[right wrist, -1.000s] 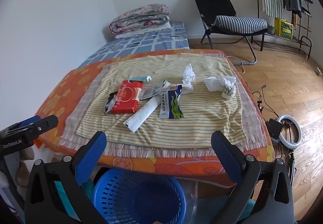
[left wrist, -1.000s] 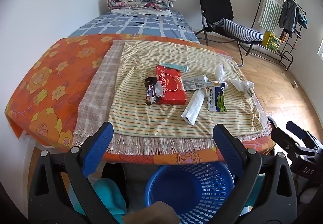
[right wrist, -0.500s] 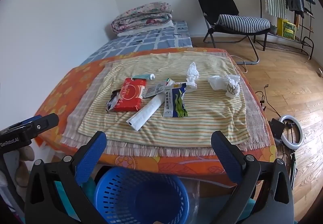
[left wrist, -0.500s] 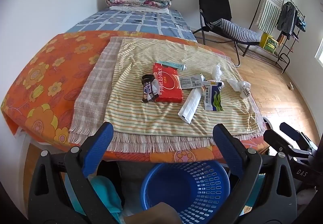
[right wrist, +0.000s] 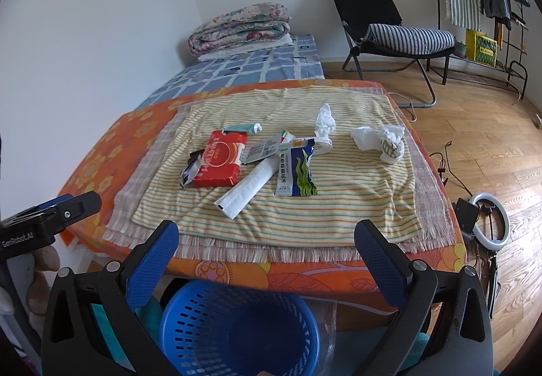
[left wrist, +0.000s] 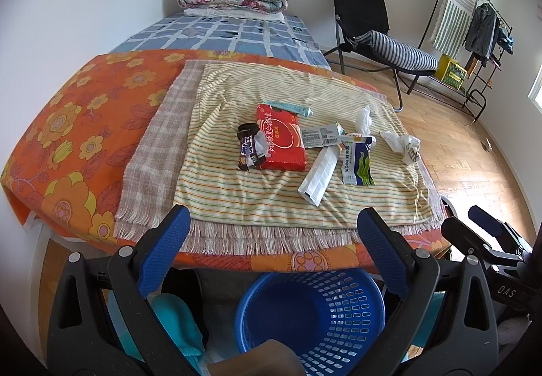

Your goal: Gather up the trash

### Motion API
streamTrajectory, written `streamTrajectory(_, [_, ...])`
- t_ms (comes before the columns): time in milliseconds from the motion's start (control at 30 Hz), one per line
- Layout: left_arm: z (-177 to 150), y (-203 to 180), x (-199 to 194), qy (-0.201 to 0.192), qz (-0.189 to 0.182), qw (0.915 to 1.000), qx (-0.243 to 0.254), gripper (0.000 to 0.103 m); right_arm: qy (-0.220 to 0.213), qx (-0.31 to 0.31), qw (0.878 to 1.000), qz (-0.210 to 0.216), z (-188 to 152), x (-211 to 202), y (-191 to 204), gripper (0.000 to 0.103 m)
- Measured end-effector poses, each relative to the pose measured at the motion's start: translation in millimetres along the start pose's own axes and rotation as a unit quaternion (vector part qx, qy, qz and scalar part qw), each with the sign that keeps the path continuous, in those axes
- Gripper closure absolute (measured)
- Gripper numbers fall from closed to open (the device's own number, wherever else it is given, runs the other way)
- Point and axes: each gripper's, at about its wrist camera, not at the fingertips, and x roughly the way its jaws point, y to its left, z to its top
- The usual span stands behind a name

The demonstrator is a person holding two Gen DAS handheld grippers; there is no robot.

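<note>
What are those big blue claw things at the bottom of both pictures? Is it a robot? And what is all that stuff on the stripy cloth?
It is no robot. A person holds a two-finger grabber in each hand, and a small camera on each looks along its fingers. One picture comes from the left gripper, the other from the right gripper. Both are wide open and hold nothing.

On the striped cloth lies trash: a red packet, a dark candy wrapper, a long white wrapper, a blue and green soup packet, a small tube and crumpled tissues. Below the table edge stands a blue basket, probably where the trash will go.
</note>
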Motion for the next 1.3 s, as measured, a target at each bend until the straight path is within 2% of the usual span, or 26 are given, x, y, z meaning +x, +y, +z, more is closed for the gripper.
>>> streamTrajectory(1300, [0.6, 2.9, 1.6, 0.003, -0.001, 1.0, -0.006, 0.002, 0.008, 0.01, 1.0, 0.01, -2.2, 1.1, -0.2, 0.0])
